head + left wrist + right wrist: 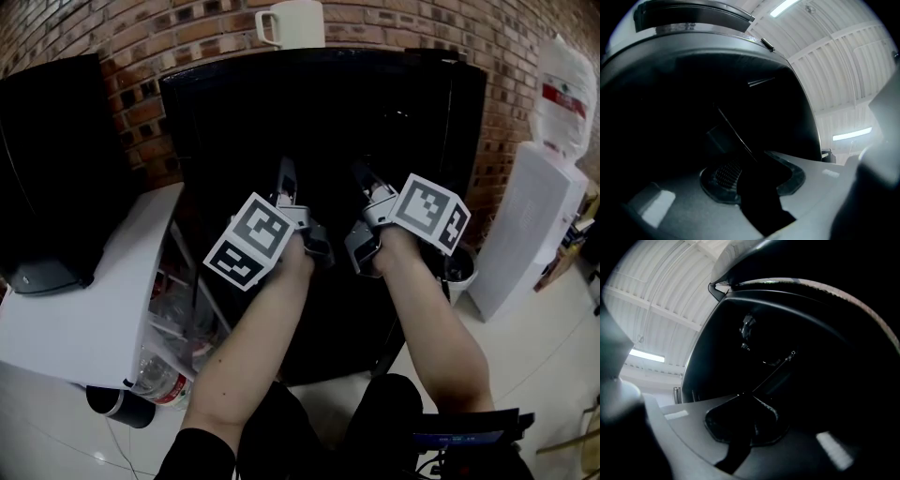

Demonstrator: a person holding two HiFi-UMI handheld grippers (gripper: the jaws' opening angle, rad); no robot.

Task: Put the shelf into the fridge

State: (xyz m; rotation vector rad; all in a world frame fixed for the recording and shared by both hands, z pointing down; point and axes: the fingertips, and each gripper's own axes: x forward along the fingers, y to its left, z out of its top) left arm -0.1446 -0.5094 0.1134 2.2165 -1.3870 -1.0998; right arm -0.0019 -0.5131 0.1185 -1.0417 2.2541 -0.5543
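The boxy black mini fridge [234, 141] fills the middle of the head view, and both tools point up into its dark inside. The thin, dark, flat shelf [774, 370] sits in there, straight ahead of them. Its edge slants down from upper right to the right gripper [750, 401], whose jaws are pressed together and seem to pinch it. The left gripper [757, 166] is spread, with the edge running loose between its jaws. Both hands look about equally close.

The boxy black fridge [216, 112] has a smooth, faintly glossy casing. The red brick wall [141, 37] looks rough and matt. The white ceramic mug [295, 23] is smooth and glazed. The white tiled floor [525, 375] shines; a clear plastic bottle [161, 382] looks thin and shiny.
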